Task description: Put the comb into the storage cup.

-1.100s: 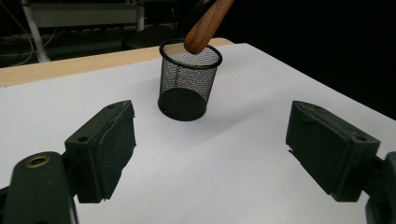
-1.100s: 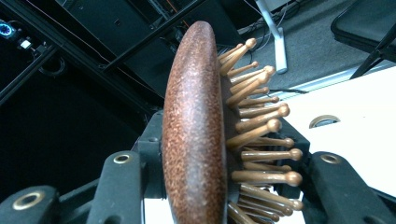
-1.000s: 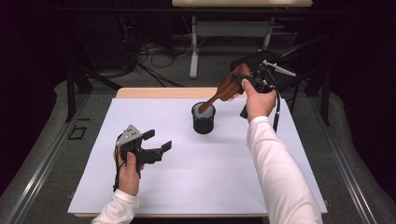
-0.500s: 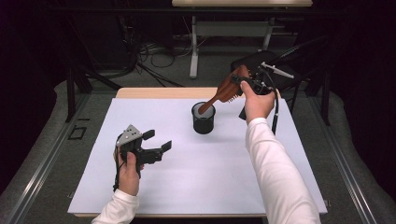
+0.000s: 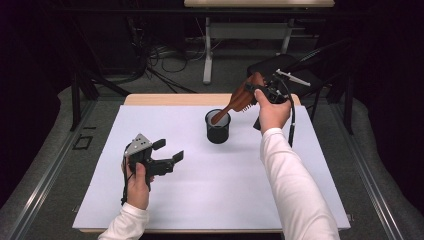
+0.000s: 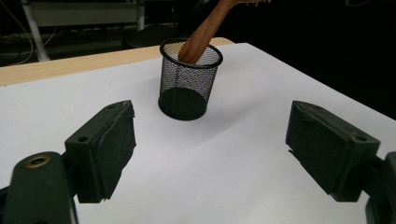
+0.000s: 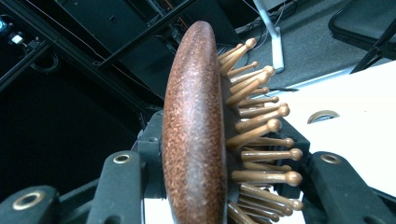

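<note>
A white surface [image 5: 200, 200] with a wooden far edge stands in a dark room with cables on the floor behind it. Near its far middle stands a black mesh cup [image 5: 218, 126], and a wooden hairbrush [image 5: 239, 100] leans with its handle tip inside the cup, its head clamped between the jaws of the right gripper [image 5: 260, 90] held up beyond the cup. The left gripper [image 5: 167, 150] hovers low over the near left of the surface, jaws wide apart and holding nothing.
</note>
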